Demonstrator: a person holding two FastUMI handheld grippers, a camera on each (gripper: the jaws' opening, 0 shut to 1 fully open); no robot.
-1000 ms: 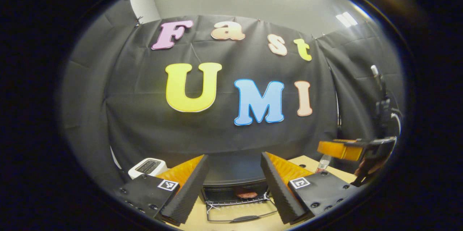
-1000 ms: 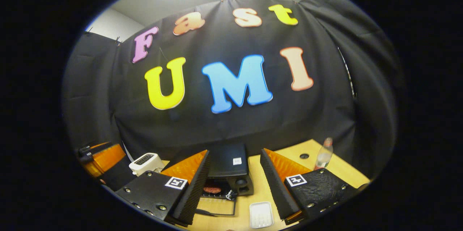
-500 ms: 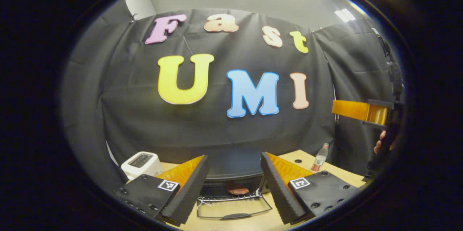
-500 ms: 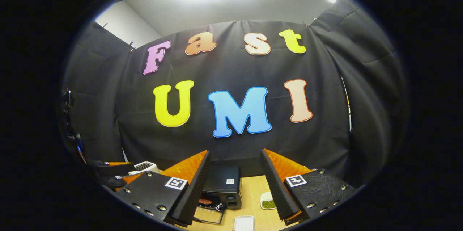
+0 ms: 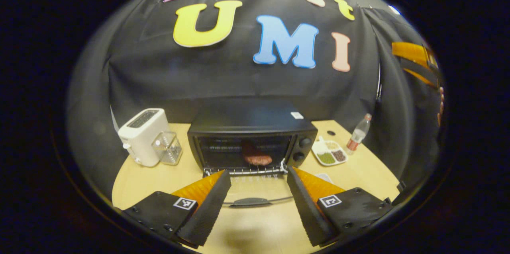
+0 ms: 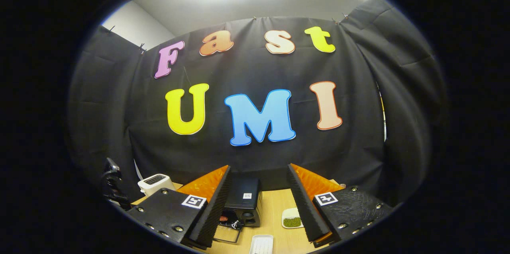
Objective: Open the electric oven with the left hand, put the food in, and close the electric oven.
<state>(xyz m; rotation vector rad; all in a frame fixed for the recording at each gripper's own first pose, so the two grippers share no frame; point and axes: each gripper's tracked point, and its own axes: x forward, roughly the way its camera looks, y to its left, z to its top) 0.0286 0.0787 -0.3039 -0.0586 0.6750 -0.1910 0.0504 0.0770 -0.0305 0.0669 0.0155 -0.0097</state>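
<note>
Both tools gape wide, the left tool facing the open oven; its sticker is unreadable.

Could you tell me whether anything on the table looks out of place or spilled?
Nothing stands out. The oven stands square with its door folded down and the food on the rack; the toaster, bottle and tray sit upright, nothing spilled.
</note>
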